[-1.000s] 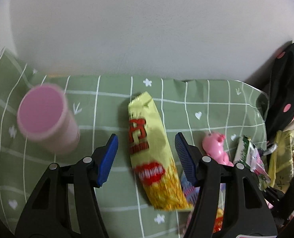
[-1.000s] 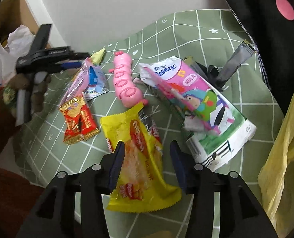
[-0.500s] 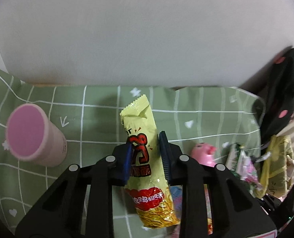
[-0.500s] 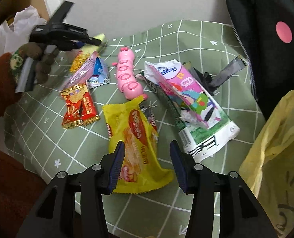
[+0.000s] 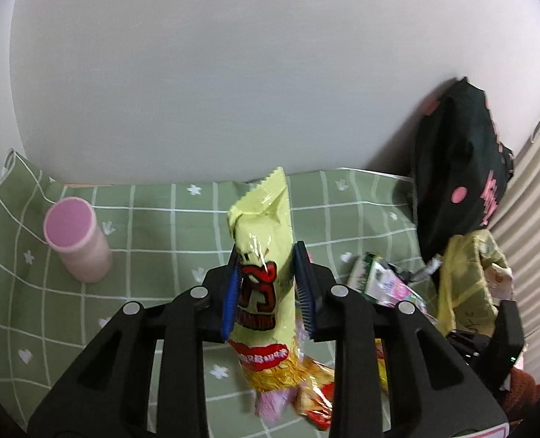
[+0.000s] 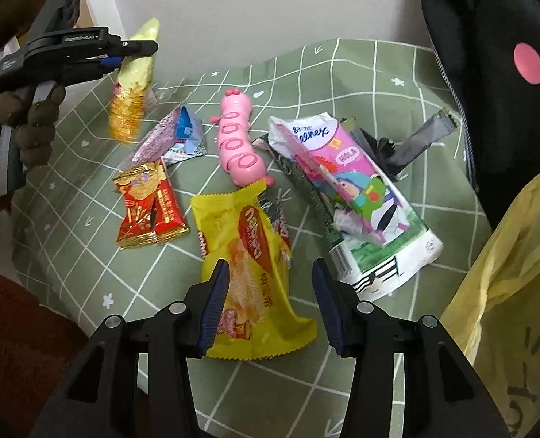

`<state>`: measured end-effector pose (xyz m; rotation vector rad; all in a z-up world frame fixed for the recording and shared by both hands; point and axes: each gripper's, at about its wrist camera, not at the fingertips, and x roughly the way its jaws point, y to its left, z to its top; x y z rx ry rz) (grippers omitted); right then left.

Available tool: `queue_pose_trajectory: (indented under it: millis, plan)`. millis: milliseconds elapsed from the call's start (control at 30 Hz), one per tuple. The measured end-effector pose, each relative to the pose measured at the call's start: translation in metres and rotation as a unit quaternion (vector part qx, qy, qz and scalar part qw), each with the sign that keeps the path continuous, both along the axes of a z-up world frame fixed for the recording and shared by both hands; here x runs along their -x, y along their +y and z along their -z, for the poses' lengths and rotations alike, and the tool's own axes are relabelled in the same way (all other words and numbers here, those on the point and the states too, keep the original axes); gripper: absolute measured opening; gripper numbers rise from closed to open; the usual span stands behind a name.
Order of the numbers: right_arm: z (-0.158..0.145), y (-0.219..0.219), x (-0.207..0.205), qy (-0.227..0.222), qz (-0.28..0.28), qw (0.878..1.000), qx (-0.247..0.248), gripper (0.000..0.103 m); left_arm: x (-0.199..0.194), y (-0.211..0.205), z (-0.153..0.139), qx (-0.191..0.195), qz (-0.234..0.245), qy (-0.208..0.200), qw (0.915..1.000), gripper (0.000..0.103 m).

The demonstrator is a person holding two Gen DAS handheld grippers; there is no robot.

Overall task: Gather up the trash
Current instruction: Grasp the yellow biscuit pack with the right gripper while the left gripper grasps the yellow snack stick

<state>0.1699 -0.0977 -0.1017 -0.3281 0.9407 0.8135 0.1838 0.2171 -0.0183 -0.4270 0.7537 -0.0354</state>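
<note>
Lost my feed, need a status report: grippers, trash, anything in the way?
Left gripper shut on pale yellow wrapper, lifted. Right gripper open over yellow snack bag. Pink toy among the wrappers.

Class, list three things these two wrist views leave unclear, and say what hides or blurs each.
1. Left wrist view: the pink toy is mostly hidden behind the pale wrapper in the left claw.
2. Right wrist view: the wrapper's lower end is blurred, so its print is unreadable.
3. Right wrist view: the yellow bag is cut off by the edge; its contents are unseen.
</note>
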Motion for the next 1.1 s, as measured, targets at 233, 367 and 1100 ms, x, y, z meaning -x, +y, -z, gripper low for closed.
queue_pose_trajectory:
  millis: [233, 367, 1100]
  plan:
    - [0.011, -0.001, 0.004, 0.011, 0.000, 1.000, 0.010, 0.043, 0.003, -0.042, 0.017, -0.010, 0.063, 0.026, 0.9976, 0.026]
    - [0.016, 0.000, 0.002, 0.036, 0.000, 0.999, 0.004, 0.014, 0.006, -0.052, 0.020, -0.005, 0.079, 0.035, 0.9962, 0.026]
    - [-0.060, -0.025, 0.012, -0.057, 0.106, 0.992, -0.034, 0.006, -0.031, -0.063, 0.016, 0.000, 0.109, 0.042, 0.9932, 0.033]
